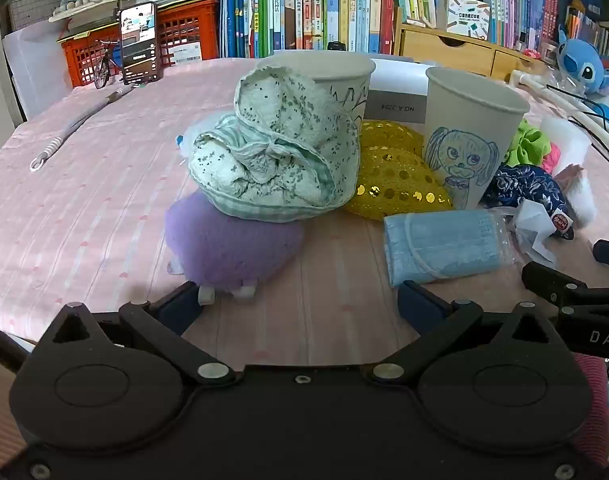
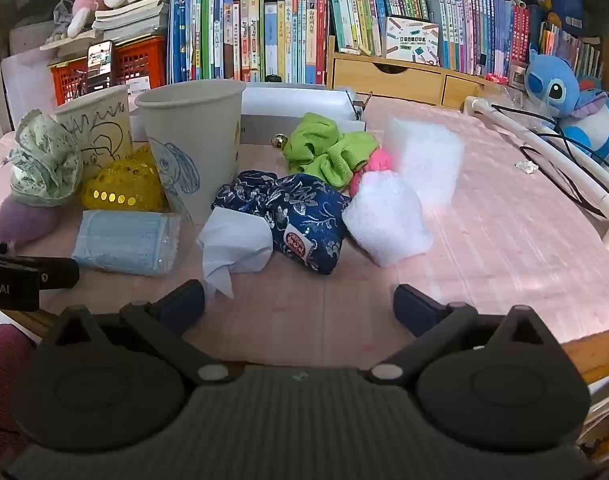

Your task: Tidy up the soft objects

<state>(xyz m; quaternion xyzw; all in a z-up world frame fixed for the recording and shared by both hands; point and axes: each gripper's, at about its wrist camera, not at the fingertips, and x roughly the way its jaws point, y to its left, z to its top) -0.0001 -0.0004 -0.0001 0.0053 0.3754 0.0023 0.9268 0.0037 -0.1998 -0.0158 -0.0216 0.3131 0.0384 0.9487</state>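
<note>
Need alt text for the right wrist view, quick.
The open, empty right hand-held gripper faces soft items on a pink tablecloth: white tissue, blue floral pouch, white towel, green cloth. Two paper cups stand left.

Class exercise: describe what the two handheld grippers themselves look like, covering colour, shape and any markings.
Both the left gripper and the right gripper are matte black, with round housings, silver pivot screws, angled linkage arms and dark blue fingertip pads. White partial lettering marks their sides.
</note>
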